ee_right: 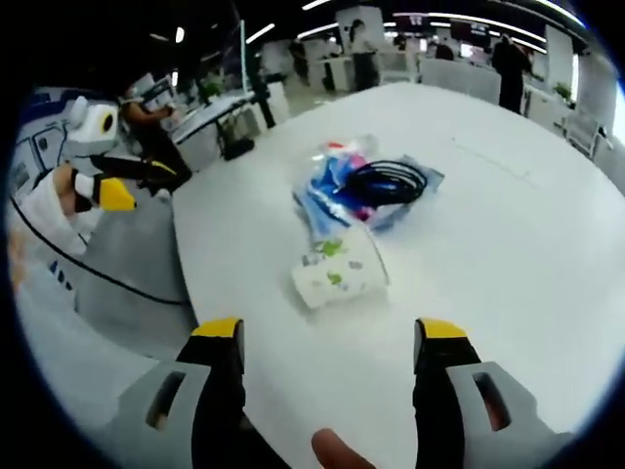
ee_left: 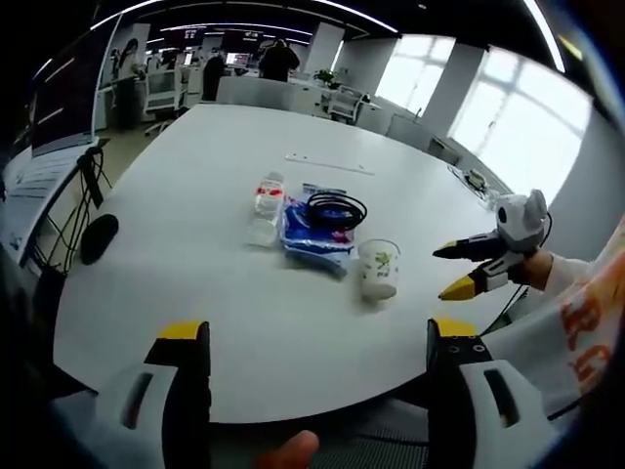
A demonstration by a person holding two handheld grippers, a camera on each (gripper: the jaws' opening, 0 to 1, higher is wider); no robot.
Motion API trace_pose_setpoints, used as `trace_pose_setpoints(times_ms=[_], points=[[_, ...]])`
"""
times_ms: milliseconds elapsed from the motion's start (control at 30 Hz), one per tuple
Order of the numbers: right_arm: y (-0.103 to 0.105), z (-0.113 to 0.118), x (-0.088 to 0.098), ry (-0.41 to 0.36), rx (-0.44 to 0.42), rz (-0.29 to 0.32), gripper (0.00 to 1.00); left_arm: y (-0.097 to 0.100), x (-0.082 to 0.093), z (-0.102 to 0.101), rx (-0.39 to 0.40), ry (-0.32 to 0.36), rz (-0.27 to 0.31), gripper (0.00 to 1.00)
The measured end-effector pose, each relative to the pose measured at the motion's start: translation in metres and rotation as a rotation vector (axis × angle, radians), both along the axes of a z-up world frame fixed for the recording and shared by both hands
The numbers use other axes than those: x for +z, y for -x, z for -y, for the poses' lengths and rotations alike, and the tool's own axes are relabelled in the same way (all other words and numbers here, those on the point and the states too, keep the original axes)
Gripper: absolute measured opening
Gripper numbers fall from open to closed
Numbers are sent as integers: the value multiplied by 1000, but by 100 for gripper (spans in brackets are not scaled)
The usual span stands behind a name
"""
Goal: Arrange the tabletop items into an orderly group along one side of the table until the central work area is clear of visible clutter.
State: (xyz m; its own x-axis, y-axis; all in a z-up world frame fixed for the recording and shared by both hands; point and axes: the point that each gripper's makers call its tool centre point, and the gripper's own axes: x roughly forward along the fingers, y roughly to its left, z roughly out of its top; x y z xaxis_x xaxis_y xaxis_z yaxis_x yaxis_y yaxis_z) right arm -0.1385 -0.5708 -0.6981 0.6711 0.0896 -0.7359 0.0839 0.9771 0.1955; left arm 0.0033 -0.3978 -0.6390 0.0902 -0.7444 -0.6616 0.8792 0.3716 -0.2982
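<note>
Paper cup (ee_left: 379, 268) stands on the counter (ee_left: 244, 322) beside the blue bag (ee_left: 314, 234) and black cable (ee_left: 336, 209). Your left gripper (ee_left: 317, 342) and right gripper (ee_right: 329, 342) both hover with jaws apart, holding nothing.

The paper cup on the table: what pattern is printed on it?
Green leafy sprigs on white, clearest in the right gripper view, where the paper cup sits nearest the camera.

Far beyond the table, people (ee_left: 278, 59) stand among office desks (ee_left: 322, 98). Bright windows (ee_left: 527, 127) line the right side. A black monitor (ee_left: 68, 98) stands at left.
</note>
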Motion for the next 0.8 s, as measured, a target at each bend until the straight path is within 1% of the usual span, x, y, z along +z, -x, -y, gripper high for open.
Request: trace_pose_setpoints(times_ms=[100, 200, 233, 267, 333, 400, 500, 567, 633, 667, 733, 800], points=[[-7, 3, 0, 2, -4, 13, 69, 1, -1, 1, -6, -2, 0, 93], [-15, 8, 0, 48, 22, 27, 69, 2, -1, 2, -7, 2, -4, 93], [-17, 10, -1, 78, 51, 26, 69, 2, -1, 2, -9, 7, -4, 93], [-18, 11, -4, 95, 69, 8, 69, 3, 0, 3, -9, 12, -6, 93], [-23, 12, -4, 97, 73, 14, 70, 5, -1, 3, -7, 20, -20, 92], [-30, 11, 1, 85, 84, 51, 71, 6, -1, 2, -8, 21, -21, 92], [-35, 4, 6, 82, 120, 73, 73, 6, -2, -1, -5, 17, -23, 91], [-38, 2, 1, 123, 173, 63, 73, 7, -2, -2, 0, 22, -27, 91], [-42, 5, -10, 138, 196, 21, 72, 9, -3, -1, -1, 37, -47, 90], [-46, 7, -13, 145, 205, 12, 73, 13, -1, 0, -8, 42, -61, 89], [-50, 7, -13, 162, 215, 13, 73, 16, -2, 1, -14, 39, -68, 88], [-55, 6, -12, 184, 223, 25, 73, 19, 0, 2, -20, 39, -54, 89]])
